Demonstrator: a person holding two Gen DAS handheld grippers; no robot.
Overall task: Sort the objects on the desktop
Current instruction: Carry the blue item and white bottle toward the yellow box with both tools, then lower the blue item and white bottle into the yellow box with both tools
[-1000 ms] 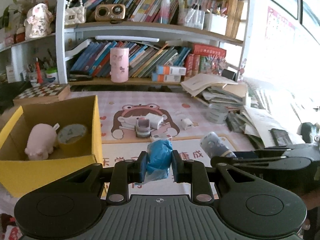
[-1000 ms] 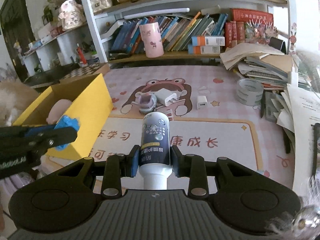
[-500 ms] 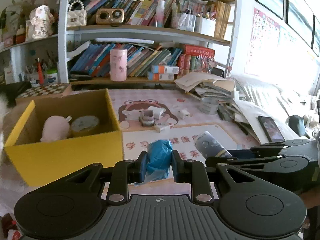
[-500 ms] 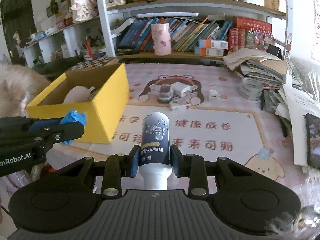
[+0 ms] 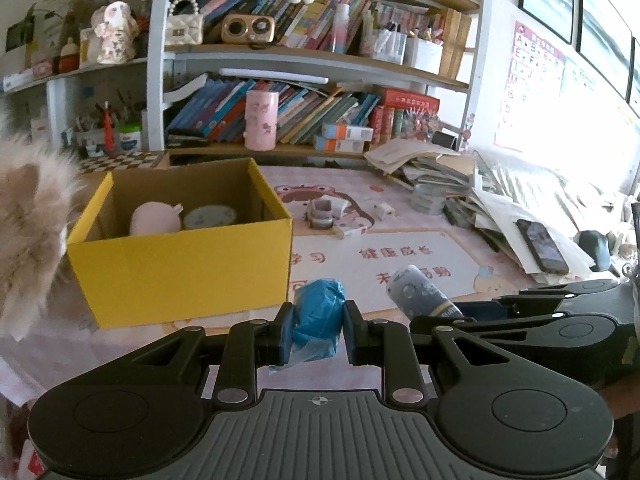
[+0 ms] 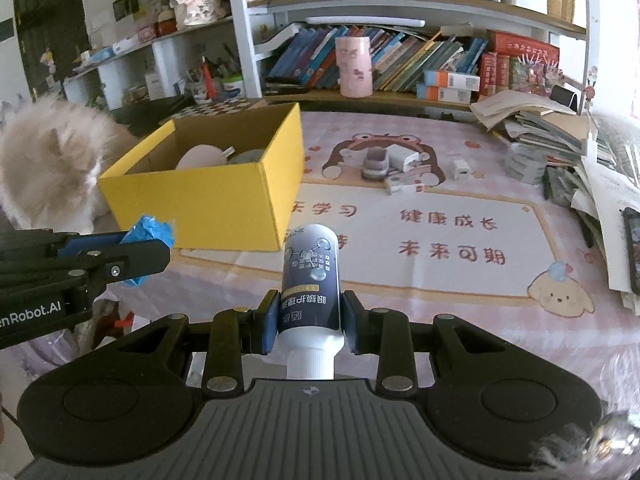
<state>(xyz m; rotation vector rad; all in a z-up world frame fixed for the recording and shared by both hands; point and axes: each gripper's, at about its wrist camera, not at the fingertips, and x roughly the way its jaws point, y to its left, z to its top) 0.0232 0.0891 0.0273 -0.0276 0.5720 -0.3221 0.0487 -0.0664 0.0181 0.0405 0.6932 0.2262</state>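
Observation:
My left gripper [image 5: 316, 330] is shut on a crumpled blue plastic bag roll [image 5: 319, 317], held in front of the desk's near edge. My right gripper [image 6: 309, 326] is shut on a dark bottle with a white cap [image 6: 311, 280], cap end toward the camera. That bottle [image 5: 422, 294] also shows at the right of the left wrist view, and the blue roll [image 6: 150, 234] at the left of the right wrist view. An open yellow cardboard box [image 5: 180, 264] [image 6: 208, 196] stands on the desk ahead of both grippers. Inside it lie a pink plush toy [image 5: 154, 219] and a tape roll [image 5: 210, 216].
On the pink desk mat [image 6: 440, 240] lie white chargers [image 6: 404, 160], a small purple item [image 6: 375, 164] and a tape roll [image 6: 524, 162]. Stacked papers [image 5: 432, 168] and a phone [image 5: 542, 246] crowd the right side. A fluffy animal [image 5: 28, 236] stands left of the box. Bookshelves rise behind.
Both grippers have drawn back from the desk with their loads still held. The yellow box and mat now look farther and more central. The fluffy animal has come into view at the left.

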